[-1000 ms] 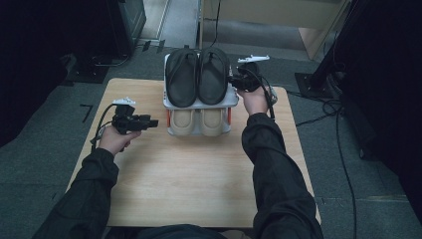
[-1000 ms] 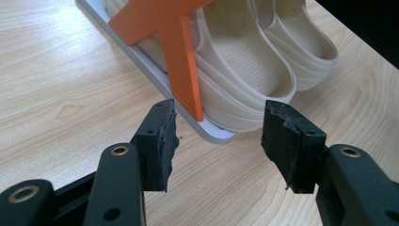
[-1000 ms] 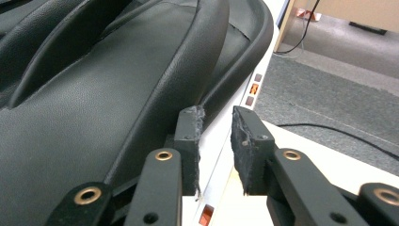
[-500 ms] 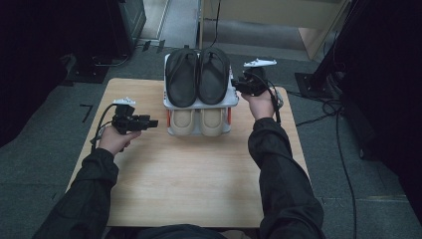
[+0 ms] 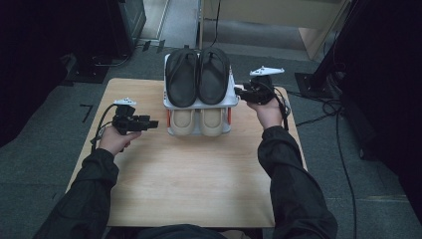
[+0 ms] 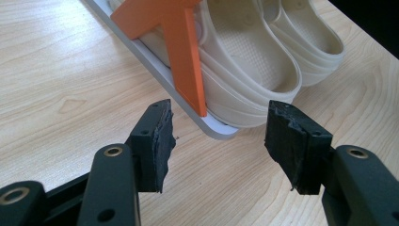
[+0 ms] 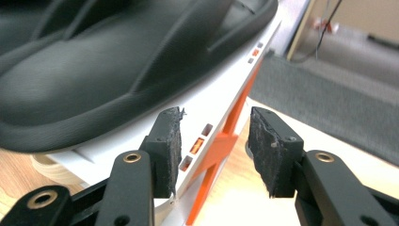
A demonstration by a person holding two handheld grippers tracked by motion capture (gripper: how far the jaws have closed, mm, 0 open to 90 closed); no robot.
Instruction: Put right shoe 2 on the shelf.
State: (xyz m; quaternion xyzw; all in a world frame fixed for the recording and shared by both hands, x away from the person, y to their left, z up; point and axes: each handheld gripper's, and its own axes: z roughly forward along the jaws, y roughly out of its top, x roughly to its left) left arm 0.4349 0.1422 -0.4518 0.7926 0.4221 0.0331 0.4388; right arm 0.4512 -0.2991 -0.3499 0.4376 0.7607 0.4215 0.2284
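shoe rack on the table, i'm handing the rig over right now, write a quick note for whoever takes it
Left gripper: open, holding nothing, left of the shoe rack, aimed at its lower corner.
Right gripper: jaws have just been opening, nothing gripped, at the top shelf's right edge.
Black sandals lie on the top shelf, beige clogs on the lower one.
Done: both pairs on the rack.
Left: nothing obvious; probably pull both hands back.

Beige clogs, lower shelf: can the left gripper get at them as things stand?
Probably yes. The left gripper is open, aimed at the beige clogs, bare table between. Only the rack's orange strut crowds the nearer clog's side.
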